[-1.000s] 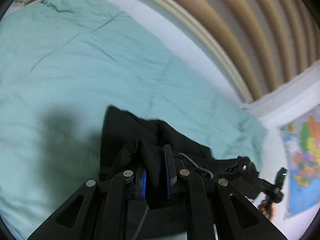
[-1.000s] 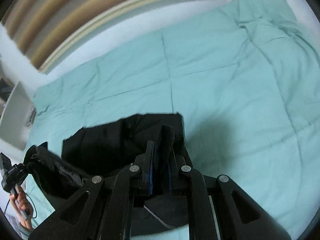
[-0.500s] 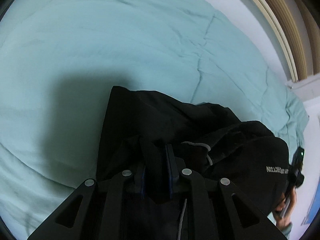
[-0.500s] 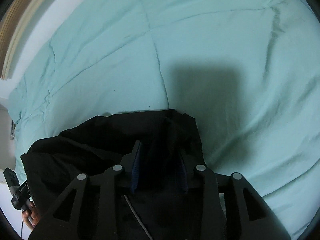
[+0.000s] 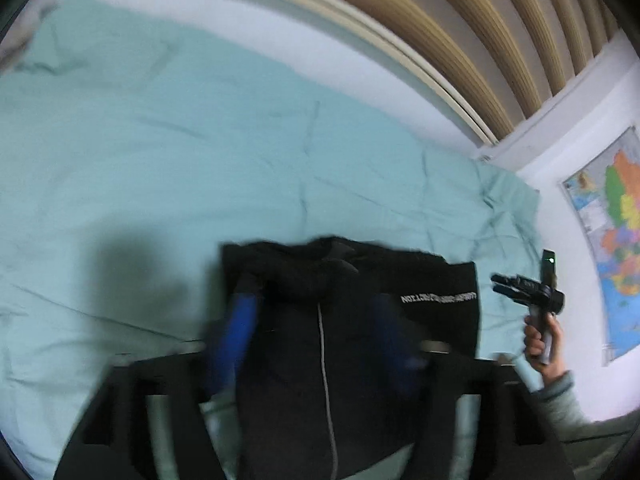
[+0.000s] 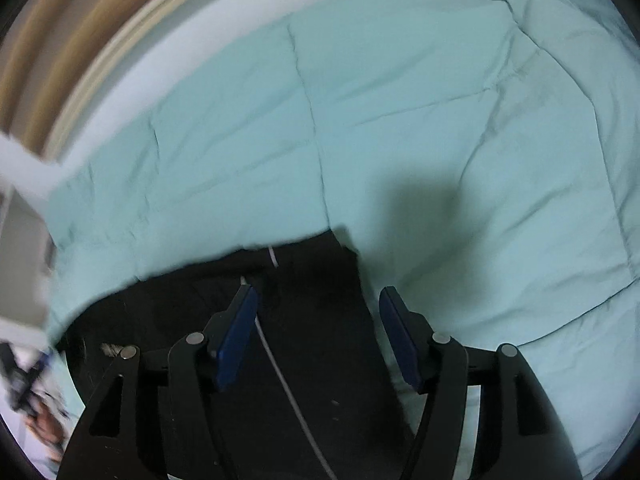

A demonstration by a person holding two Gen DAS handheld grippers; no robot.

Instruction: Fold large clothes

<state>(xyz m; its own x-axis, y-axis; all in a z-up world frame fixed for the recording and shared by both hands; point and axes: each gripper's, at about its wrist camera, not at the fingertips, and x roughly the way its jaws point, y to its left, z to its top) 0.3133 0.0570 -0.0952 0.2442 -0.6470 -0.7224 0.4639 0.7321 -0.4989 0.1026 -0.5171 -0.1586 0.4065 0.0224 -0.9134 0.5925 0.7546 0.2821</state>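
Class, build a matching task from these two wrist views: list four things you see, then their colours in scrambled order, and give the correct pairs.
Things:
1. garment
2. quilt
3. finger pads
4. drawstring

Colours:
A. blue
B. white
C. black
D. pale teal

Pairs: 1-C, 2-D, 3-A, 4-B

Home bedroom: teal quilted duvet (image 5: 168,152), wall map (image 5: 616,248), slatted headboard (image 5: 460,36).
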